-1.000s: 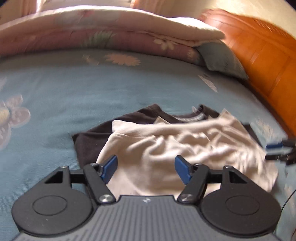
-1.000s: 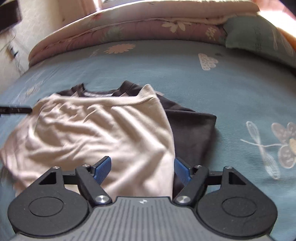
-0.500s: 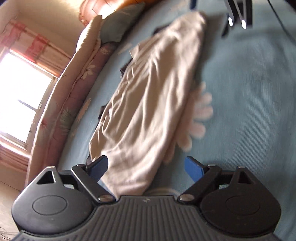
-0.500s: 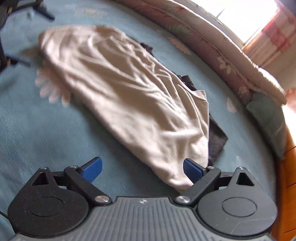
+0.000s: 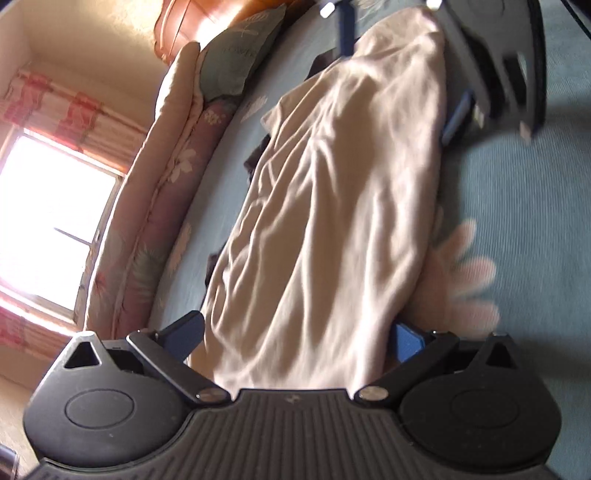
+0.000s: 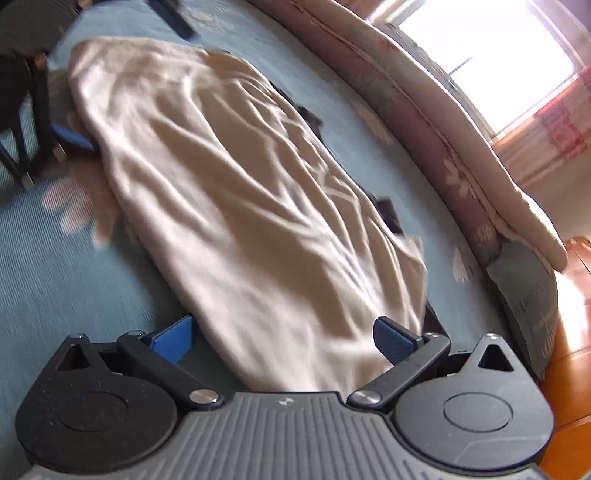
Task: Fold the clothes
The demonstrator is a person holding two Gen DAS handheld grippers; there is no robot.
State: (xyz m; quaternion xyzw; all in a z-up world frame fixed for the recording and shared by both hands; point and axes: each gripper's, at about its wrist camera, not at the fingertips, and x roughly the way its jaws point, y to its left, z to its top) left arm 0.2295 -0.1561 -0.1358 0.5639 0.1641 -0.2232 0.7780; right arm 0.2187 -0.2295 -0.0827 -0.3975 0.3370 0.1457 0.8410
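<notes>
A beige garment (image 5: 332,184) lies wrinkled on the blue bedsheet (image 5: 517,221), on top of a dark garment (image 5: 255,162) that peeks out along its far edge. My left gripper (image 5: 295,338) is at one end of the beige garment (image 6: 240,184), jaws opening wide, with the cloth's edge between them and the pads off it. At the opposite end my right gripper (image 6: 282,338) is likewise opening around the cloth without pressing it. Each wrist view shows the other gripper across the garment, with a blue finger (image 5: 458,118) and a blue finger (image 6: 70,138) beside the cloth.
A folded floral quilt (image 6: 443,140) and a teal pillow (image 6: 528,295) lie along the far side of the bed. An orange wooden headboard (image 5: 192,22) stands beyond the pillow. A bright window (image 5: 48,221) with pink curtains is behind the quilt.
Both grippers have rolled over sideways and dropped to opposite ends of the beige garment. Their jaws have spread wider, and the cloth now lies between them.
</notes>
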